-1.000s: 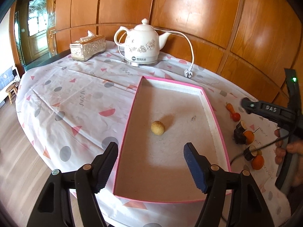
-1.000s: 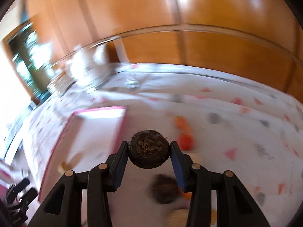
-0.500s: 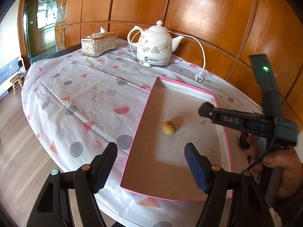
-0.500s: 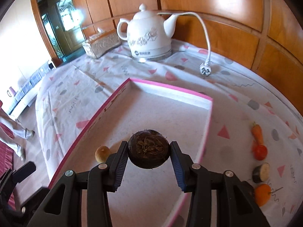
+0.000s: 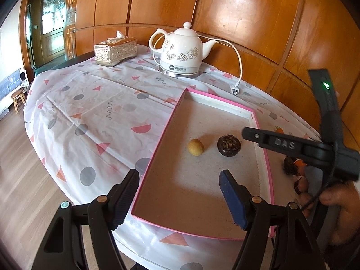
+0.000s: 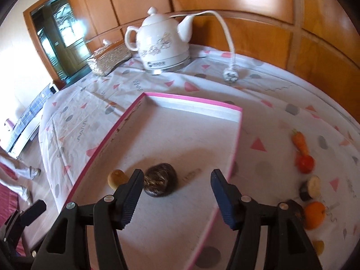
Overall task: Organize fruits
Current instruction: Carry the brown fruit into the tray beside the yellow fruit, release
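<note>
Left gripper (image 5: 180, 195) hangs over the near end of the pink-rimmed tray (image 5: 167, 123), jaws apart, nothing between them; inside the tray a small yellow fruit (image 5: 196, 147) lies just beside a dark brown round fruit (image 5: 229, 145), not touching; right gripper (image 5: 290, 145) reaches in from the right, held by a hand (image 5: 337, 211); white kettle (image 5: 181, 51) and tissue box (image 5: 115, 50) stand at the far edge of the tablecloth (image 5: 94, 103).

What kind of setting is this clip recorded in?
Probably a home dining or living room: wood-panelled walls, a table under a patterned cloth, a floral electric kettle and a tissue box.
</note>
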The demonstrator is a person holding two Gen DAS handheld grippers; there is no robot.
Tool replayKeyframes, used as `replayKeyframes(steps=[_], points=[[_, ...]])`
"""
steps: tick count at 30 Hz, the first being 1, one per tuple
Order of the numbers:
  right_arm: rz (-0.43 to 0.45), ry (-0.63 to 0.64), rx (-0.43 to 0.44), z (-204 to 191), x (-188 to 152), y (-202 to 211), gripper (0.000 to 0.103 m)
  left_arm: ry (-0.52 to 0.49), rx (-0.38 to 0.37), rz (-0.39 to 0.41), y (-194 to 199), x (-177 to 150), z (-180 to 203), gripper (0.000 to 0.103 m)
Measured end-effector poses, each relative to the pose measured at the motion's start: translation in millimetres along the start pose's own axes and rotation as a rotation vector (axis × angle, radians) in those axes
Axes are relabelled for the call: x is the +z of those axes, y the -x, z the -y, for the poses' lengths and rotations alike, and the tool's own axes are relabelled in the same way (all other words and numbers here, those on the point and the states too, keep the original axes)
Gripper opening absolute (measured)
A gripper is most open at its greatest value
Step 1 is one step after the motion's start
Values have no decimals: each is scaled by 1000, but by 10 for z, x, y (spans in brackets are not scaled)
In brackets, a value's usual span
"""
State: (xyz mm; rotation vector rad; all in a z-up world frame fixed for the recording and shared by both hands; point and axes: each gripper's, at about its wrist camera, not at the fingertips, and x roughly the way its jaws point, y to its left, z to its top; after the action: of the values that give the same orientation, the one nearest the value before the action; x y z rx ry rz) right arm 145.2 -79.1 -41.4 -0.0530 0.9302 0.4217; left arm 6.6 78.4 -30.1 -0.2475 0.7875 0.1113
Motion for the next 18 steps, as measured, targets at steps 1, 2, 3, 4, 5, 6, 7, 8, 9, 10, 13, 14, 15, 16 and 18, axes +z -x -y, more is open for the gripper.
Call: replayKeyframes(steps=[1, 2, 3, 4, 5, 6, 7, 8, 9, 10, 13, 14, 15, 16, 18], points=[[11, -3, -8, 17, -24, 46, 62, -2, -1, 0, 4, -1, 8, 74], [29, -4, -19, 32, -55, 111, 62, -6, -2, 1, 10, -4, 22, 74], [47, -1, -35, 44, -94, 178, 62, -9, -3, 0, 12, -7, 30, 74], [60, 2, -51, 55, -130, 233, 62, -12, -5, 1, 17, -9, 42, 74], [67, 2, -62, 69, -155, 271, 62, -16, -6, 2, 23, -14, 57, 74], [75, 1, -71, 83, -189, 313, 62, -21, -8, 3, 32, -18, 74, 74], [84, -1, -79, 104, -229, 359, 62, -26, -10, 6, 42, -21, 91, 74], [94, -3, -92, 125, -271, 404, 62, -30, -11, 8, 49, -23, 104, 74], [103, -5, -109, 147, -314, 448, 62, -34, -13, 9, 56, -27, 120, 74], [108, -8, -118, 169, -345, 479, 62, -37, -14, 9, 59, -28, 132, 74], [129, -26, -149, 262, -466, 593, 63, -46, -18, 11, 73, -32, 158, 74], [136, -33, -161, 303, -510, 634, 62, -49, -19, 10, 75, -33, 167, 74], [141, -46, -174, 357, -557, 676, 63, -51, -18, 10, 76, -35, 170, 74], [144, -62, -182, 409, -595, 710, 63, -52, -19, 10, 77, -36, 178, 74], [147, -88, -195, 503, -657, 765, 63, -58, -21, 10, 84, -42, 198, 74]])
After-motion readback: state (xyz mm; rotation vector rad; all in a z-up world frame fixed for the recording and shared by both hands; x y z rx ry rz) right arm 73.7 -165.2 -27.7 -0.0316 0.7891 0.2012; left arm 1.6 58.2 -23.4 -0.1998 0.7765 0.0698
